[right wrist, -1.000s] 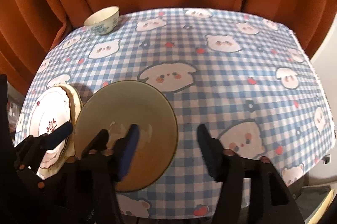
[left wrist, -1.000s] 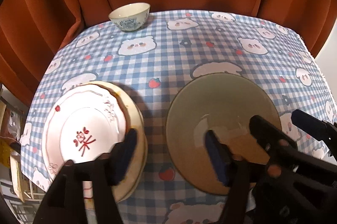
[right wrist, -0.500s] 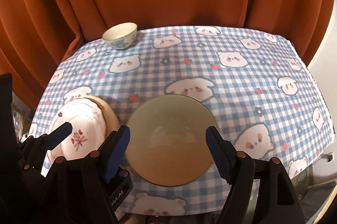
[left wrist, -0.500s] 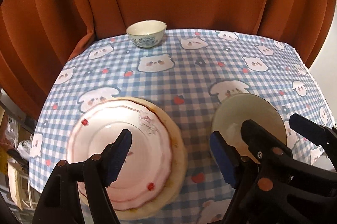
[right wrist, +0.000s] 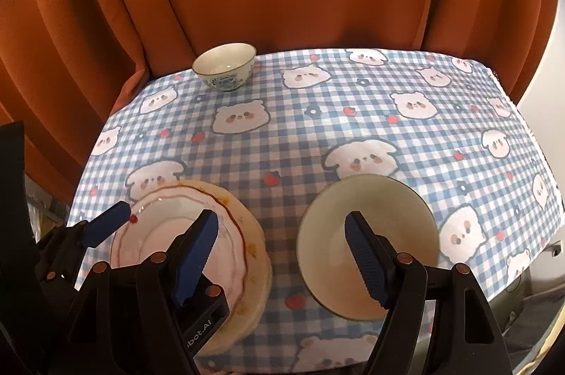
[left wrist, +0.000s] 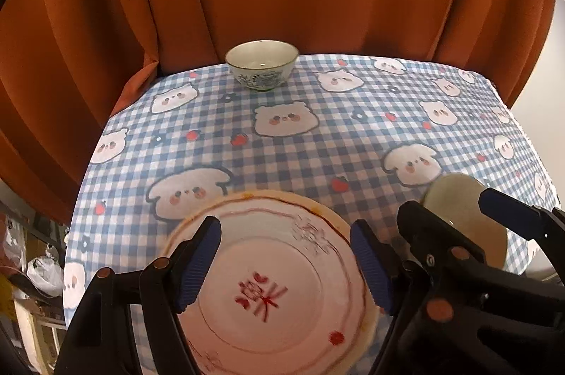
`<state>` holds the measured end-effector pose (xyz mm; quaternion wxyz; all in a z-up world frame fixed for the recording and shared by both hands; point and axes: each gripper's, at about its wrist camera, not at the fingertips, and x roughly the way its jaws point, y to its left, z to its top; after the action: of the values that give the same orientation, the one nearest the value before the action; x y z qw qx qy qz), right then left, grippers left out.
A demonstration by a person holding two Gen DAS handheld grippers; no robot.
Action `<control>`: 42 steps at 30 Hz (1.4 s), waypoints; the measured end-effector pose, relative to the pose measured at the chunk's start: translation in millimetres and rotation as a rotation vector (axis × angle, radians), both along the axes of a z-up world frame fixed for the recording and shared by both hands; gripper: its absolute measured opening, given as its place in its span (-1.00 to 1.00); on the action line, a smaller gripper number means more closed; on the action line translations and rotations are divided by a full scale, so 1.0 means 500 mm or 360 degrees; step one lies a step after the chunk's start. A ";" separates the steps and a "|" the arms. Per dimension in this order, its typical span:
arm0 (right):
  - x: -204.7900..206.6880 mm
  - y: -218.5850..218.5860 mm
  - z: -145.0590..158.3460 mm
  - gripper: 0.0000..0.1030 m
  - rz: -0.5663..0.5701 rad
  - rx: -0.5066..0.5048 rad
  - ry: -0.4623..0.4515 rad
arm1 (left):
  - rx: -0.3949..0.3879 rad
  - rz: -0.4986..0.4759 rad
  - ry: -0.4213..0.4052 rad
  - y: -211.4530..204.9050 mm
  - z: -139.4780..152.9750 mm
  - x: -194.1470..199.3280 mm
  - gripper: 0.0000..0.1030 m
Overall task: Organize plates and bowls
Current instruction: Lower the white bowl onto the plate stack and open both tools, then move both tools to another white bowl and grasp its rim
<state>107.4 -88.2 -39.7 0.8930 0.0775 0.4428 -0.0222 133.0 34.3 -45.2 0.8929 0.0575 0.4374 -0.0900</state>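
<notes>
White plate [left wrist: 268,297] beneath left tool [left wrist: 286,263]

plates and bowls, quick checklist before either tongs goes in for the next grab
1. Left tongs open: ok, fingers apart over the white plate.
2. Right tongs open and empty: ok.
3. White plate seated on the tan plate under it: ok, stacked, slightly off centre.
4. Green bowl upright on the tablecloth, clear of the plates: ok.
5. Small patterned bowl upright by the curtain: ok.
6. Height of tongs above the dishes: cannot tell.
</notes>
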 end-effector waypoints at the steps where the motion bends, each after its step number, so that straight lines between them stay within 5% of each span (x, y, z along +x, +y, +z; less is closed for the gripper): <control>1: 0.011 0.005 0.000 0.50 -0.0004 -0.0014 0.0012 | -0.0016 0.0003 0.0011 0.005 0.002 0.013 0.47; 20: 0.345 0.023 0.066 0.49 0.0222 -0.0059 -0.0204 | -0.0036 0.0262 -0.0195 0.007 0.060 0.300 0.46; 34: 0.610 0.031 -0.032 0.22 0.0224 0.0006 -0.0159 | 0.0047 0.0319 -0.0156 -0.004 -0.018 0.526 0.37; 42: 0.709 0.038 -0.096 -0.17 0.0231 0.0039 -0.0088 | 0.0025 0.0336 -0.0071 -0.008 -0.073 0.597 0.01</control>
<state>462.0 -69.3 -87.8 0.9031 0.0567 0.4227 0.0501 431.6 30.4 -81.9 0.9065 0.0202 0.4216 0.0094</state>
